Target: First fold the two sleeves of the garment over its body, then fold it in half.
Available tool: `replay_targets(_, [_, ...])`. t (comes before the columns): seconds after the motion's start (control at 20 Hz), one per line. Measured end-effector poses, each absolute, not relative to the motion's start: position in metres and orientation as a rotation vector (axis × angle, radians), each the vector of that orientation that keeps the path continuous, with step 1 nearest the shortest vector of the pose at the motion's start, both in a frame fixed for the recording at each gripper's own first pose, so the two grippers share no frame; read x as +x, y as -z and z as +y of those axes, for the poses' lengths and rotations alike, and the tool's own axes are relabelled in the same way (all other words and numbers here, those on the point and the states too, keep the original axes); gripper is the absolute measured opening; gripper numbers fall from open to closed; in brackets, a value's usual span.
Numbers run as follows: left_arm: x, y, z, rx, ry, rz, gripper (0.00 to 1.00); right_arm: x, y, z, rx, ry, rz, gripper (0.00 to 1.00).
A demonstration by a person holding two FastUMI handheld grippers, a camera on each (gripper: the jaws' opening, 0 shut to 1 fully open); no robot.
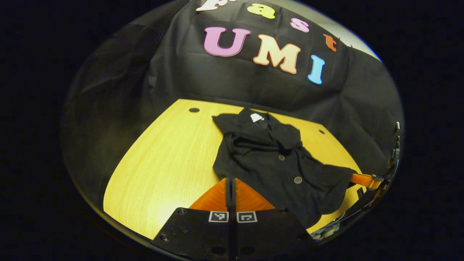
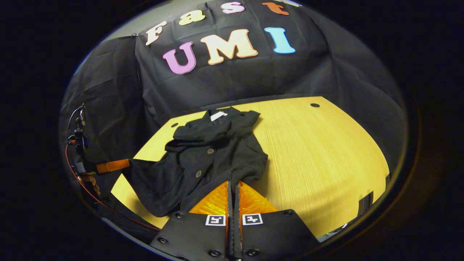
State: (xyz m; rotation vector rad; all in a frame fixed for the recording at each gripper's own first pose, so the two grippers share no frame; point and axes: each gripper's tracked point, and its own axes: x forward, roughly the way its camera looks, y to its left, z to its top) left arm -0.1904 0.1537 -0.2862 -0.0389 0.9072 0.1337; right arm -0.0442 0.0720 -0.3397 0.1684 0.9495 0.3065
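Left gripper view has the black garment [image 1: 279, 163] lying rumpled on the wooden table [image 1: 163, 170], the left gripper [image 1: 231, 180] pinched on its hem. Right gripper view shows the right gripper [image 2: 233, 185] likewise clamped on the hem.

The shirt [image 1: 279, 163] is black, buttoned, collar toward the wall, with a white tag at the neck. It lies rumpled on the table, 1 lower corner lifted off to the side.

Bare table [image 2: 326, 152] beside the black shirt [image 2: 210, 159] seems passable; booth wall [image 2: 224, 83] behind.
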Motion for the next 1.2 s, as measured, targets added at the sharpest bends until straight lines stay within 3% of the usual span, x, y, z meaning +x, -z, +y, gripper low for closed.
replay_targets(0.55, [-0.075,0.264,0.177,-0.049,-0.133,0.791,0.00,0.068,0.284,0.101,0.197,-0.311,0.766,0.02])
replay_targets(1.2, [0.045,0.308,0.225,0.019,-0.116,0.751,0.00,0.198,0.319,0.120,0.190,-0.246,0.741,0.02])
